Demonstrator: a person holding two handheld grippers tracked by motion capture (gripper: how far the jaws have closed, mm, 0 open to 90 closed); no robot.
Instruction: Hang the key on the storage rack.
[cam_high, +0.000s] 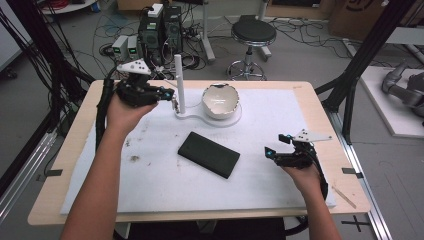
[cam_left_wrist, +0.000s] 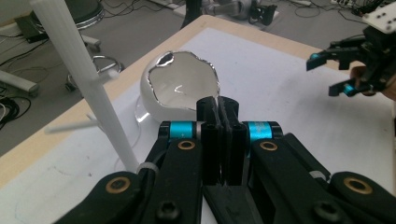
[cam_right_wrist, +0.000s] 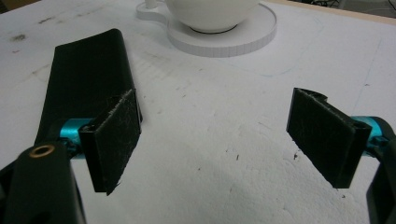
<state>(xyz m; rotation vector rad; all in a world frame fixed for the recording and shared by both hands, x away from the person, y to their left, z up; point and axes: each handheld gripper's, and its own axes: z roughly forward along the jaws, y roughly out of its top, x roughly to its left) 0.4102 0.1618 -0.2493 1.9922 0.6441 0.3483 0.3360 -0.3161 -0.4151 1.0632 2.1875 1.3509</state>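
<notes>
A white bowl with a jagged rim (cam_high: 220, 100) sits on a flat white stand (cam_high: 235, 119) from which a tall white post (cam_high: 178, 82) rises. My left gripper (cam_high: 172, 97) is just left of the post, at the back of the table. In the left gripper view, its jaws are pressed together (cam_left_wrist: 218, 109) with nothing visible between them, and the post (cam_left_wrist: 93, 88) and the bowl (cam_left_wrist: 180, 88) lie ahead. A flat black box (cam_high: 209, 154) lies mid-table. My right gripper (cam_high: 275, 144) stands open to the right of the box, and its pads (cam_right_wrist: 114, 140) are wide apart over bare foam.
White foam sheet (cam_high: 150, 185) covers the wooden table (cam_high: 325, 125). Thin side pegs stick out of the post (cam_left_wrist: 70, 126). Beyond the table's far edge stand a stool (cam_high: 252, 35), computer boxes (cam_high: 160, 30) and cables on the floor. A black frame leg (cam_high: 360, 65) rises at right.
</notes>
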